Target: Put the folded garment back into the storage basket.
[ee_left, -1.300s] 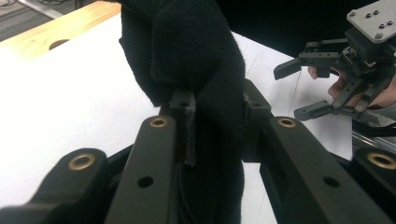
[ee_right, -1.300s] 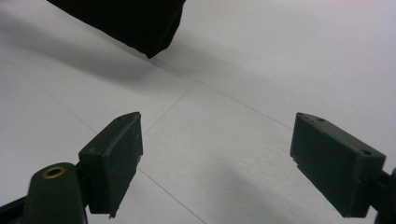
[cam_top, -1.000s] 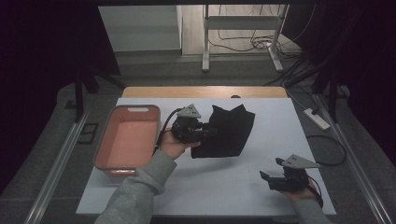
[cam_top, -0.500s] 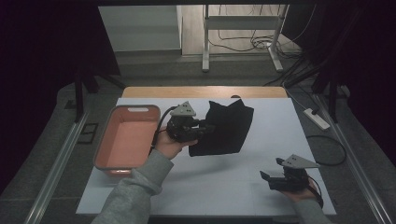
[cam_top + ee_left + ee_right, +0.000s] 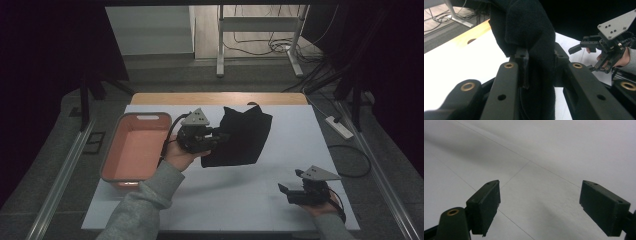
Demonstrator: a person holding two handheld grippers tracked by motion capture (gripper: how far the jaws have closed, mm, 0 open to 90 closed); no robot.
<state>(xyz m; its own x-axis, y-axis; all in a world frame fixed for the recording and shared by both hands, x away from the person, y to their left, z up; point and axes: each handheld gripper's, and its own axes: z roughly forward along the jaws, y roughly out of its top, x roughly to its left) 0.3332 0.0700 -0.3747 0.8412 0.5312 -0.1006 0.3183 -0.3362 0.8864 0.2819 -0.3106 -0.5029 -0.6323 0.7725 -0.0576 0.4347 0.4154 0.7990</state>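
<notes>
A black cloth hangs lifted above the middle of the white table, bunched at its left edge. My left gripper is shut on that edge; in the left gripper view the black cloth is pinched between the two jaws and drapes over them. My left gripper sits just right of the pink tub. My right gripper rests low near the table's front right, open, with bare table between its fingers. The right gripper also shows beyond the cloth in the left gripper view.
A pink rectangular tub stands at the table's left side, nothing visible inside it. A wooden strip runs along the far edge. A power strip and cables lie on the floor at right.
My left gripper has carried the black cloth a little leftward, toward the pink tub, with the cloth trailing behind. The right gripper has stayed where it was.
</notes>
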